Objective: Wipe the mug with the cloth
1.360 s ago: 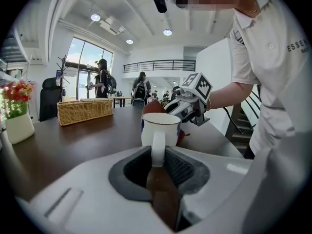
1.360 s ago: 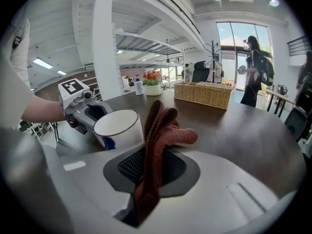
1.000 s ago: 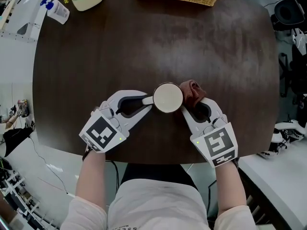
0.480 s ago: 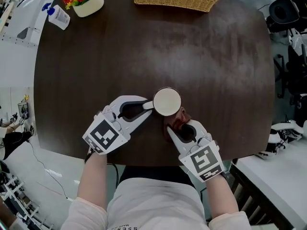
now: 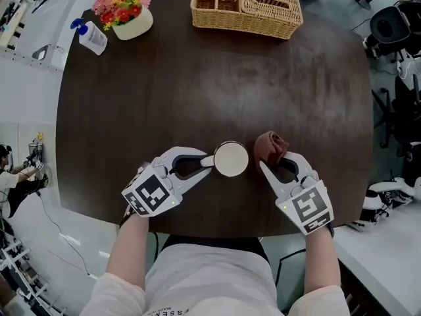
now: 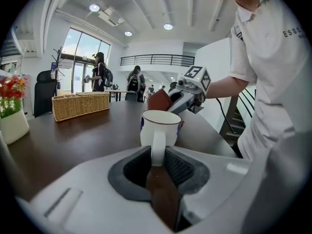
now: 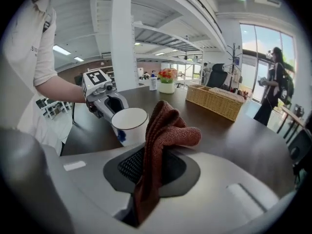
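A white mug with a blue mark stands on the dark table near its front edge. My left gripper is shut on the mug's handle, seen between the jaws in the left gripper view. My right gripper is shut on a reddish-brown cloth, bunched up just right of the mug with a small gap between them. In the right gripper view the cloth stands up from the jaws and the mug sits to its left.
A wicker basket stands at the table's far edge. A flower pot and a sanitizer bottle are at the far left. Chairs stand off the table's right side.
My right gripper with the cloth swung from the mug's right side down to its front, then back out to the right. The mug and left gripper stayed put.
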A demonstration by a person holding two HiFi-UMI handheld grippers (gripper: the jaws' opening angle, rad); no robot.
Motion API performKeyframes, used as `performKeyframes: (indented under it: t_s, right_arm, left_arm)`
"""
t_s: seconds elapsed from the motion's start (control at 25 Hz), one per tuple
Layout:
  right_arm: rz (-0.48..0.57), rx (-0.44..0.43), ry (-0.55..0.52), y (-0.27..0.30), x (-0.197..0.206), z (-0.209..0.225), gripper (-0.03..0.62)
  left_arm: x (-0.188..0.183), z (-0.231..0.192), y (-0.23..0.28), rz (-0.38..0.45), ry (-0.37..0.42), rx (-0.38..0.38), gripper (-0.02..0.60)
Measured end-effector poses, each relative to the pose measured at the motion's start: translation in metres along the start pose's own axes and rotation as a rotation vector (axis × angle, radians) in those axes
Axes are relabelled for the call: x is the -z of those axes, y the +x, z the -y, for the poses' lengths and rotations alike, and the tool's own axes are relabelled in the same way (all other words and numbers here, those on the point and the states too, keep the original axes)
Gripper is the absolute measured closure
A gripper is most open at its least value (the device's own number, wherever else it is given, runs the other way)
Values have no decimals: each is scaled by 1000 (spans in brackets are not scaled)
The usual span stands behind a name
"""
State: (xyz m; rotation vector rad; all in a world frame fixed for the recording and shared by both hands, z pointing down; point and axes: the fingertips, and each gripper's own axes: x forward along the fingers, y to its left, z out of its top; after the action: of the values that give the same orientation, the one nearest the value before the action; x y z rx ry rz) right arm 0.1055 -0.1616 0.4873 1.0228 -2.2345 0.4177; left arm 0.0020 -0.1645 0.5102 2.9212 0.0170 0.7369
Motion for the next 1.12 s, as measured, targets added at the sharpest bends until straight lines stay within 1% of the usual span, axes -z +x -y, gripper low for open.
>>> performKeyframes:
  t_s: [0.2,0.28,0.44,0.56,0.68,0.88,0.96,1.12]
  right_arm:
    - [52,-217,-231,29,-33,17,513]
    - [70,-308,-297,42,-44,18,513]
    - [97,-492,-371,56,-61,13,513]
    - [85,-616,-408,70,-68,3,513]
    - [68,-725,-414,85,-76,-9,513]
    - [71,-944,-316,91,-91,-34,514]
    - [64,-991,-305,86,-91,-40,516]
    - [49,-1019,-312,85,-85,-36,516]
  left_arm:
    - [0,-2,0,-22,55,38,500]
    - [1,-3,-1,-32,74,59,500]
    - [-2,-9,1,-46,96,78,500]
    - [-2,-14,1,-52,100,75,500]
    - [-2,-21,0,-55,88,56,500]
    - [-1,-28,-2,-48,52,19,500]
    - [-2,-28,-1,-45,41,8,500]
    - [0,-30,-3,-35,15,-20,500]
